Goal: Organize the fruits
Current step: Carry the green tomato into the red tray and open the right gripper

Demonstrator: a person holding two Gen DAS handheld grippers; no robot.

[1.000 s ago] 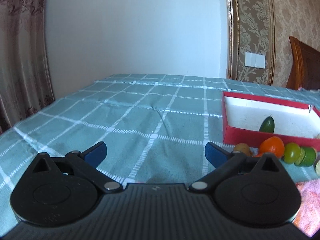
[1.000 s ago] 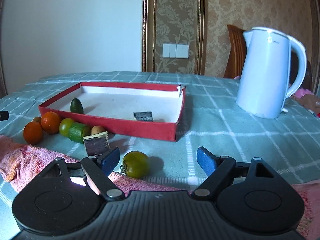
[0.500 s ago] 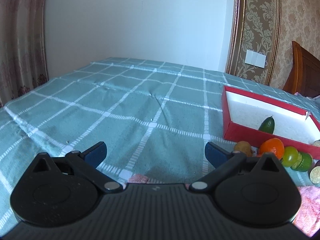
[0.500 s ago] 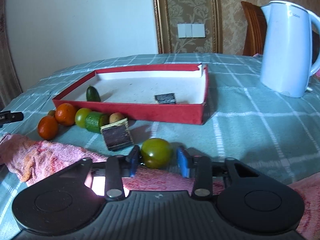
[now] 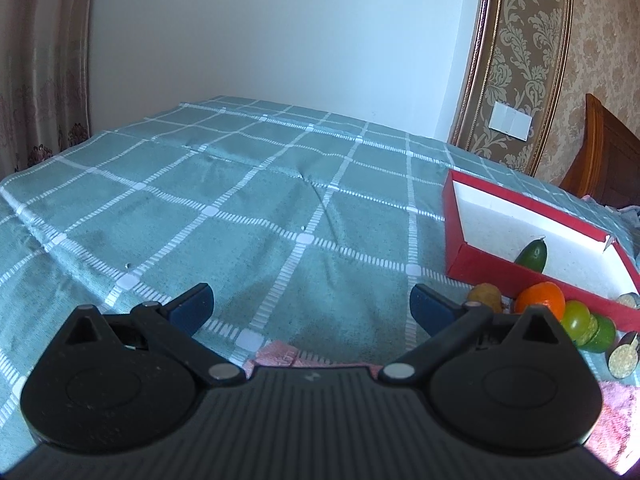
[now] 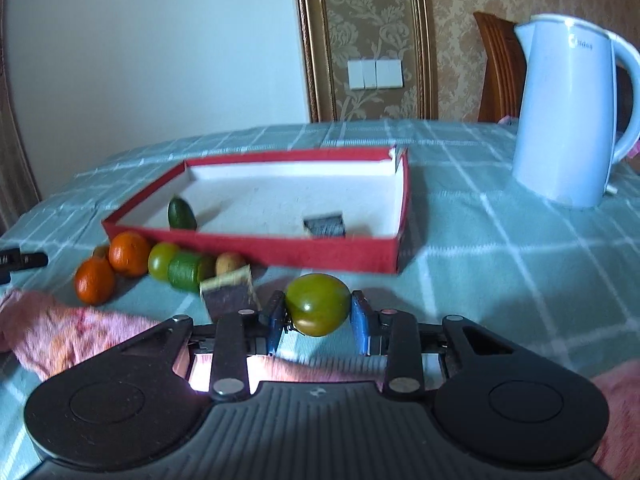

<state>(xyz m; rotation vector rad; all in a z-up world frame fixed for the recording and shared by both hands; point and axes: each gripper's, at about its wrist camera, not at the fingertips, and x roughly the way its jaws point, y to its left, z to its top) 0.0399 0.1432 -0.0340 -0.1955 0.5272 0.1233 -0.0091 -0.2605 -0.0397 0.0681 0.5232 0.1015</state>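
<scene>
Right gripper (image 6: 318,318) grasps the green tomato (image 6: 317,304).
Left gripper (image 5: 311,308) gapes empty at lower centre; red tray (image 6: 320,246) sits mid-frame.

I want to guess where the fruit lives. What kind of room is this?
Probably a room in someone's home, perhaps a dining room: a checked tablecloth covers the table, a white electric kettle stands on it, and patterned wallpaper covers the wall.

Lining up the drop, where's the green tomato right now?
In the right wrist view, the green tomato sits clamped in the right gripper, just in front of the red box and right of the dark block.
</scene>
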